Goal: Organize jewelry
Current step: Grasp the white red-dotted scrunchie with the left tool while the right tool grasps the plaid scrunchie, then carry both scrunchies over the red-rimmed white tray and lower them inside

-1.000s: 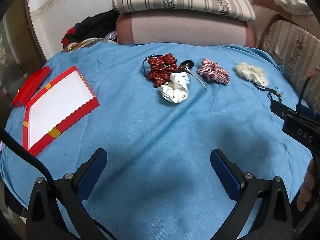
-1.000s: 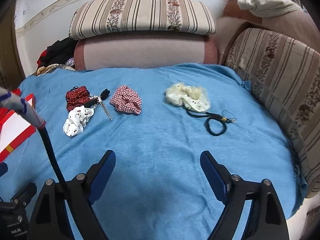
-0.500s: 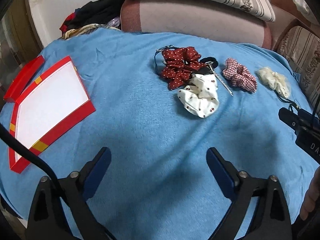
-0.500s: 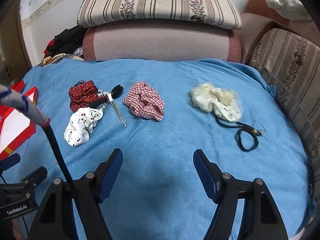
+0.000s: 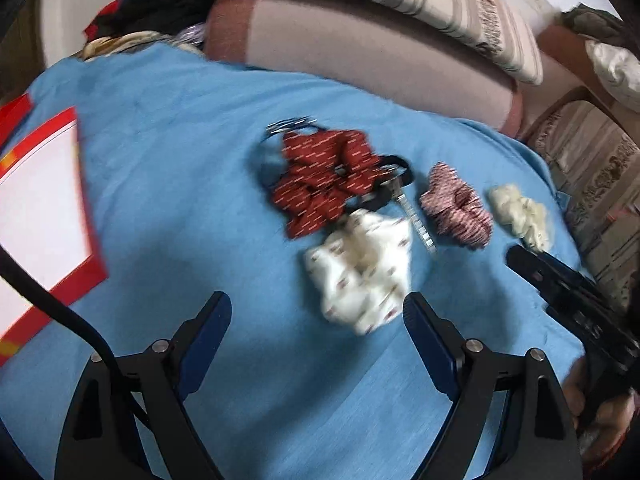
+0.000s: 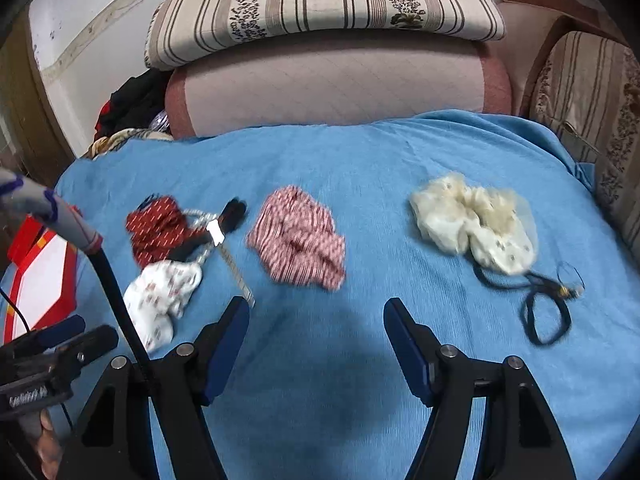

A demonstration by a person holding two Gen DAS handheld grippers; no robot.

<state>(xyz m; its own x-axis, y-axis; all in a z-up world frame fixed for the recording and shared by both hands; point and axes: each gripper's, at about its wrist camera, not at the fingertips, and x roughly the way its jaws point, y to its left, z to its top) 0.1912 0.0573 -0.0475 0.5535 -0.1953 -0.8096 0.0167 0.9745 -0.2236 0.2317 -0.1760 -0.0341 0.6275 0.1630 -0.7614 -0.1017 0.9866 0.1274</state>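
Here the left tool [image 5: 318,316], empty jaws closing, has the white dotted scrunchie [image 5: 362,276] just ahead-right; right tool [image 6: 316,322], likewise narrowing empty, faces the checked scrunchie [image 6: 298,240].

You have four scrunchies on the blue cloth [image 6: 360,152]: one dark red [image 6: 158,226], one white spotted [image 6: 160,292], one red checked [image 6: 298,238], one cream [image 6: 472,222]. One black cord loop [image 6: 546,320], one silver clip [image 6: 236,270], one red box [image 5: 44,196].
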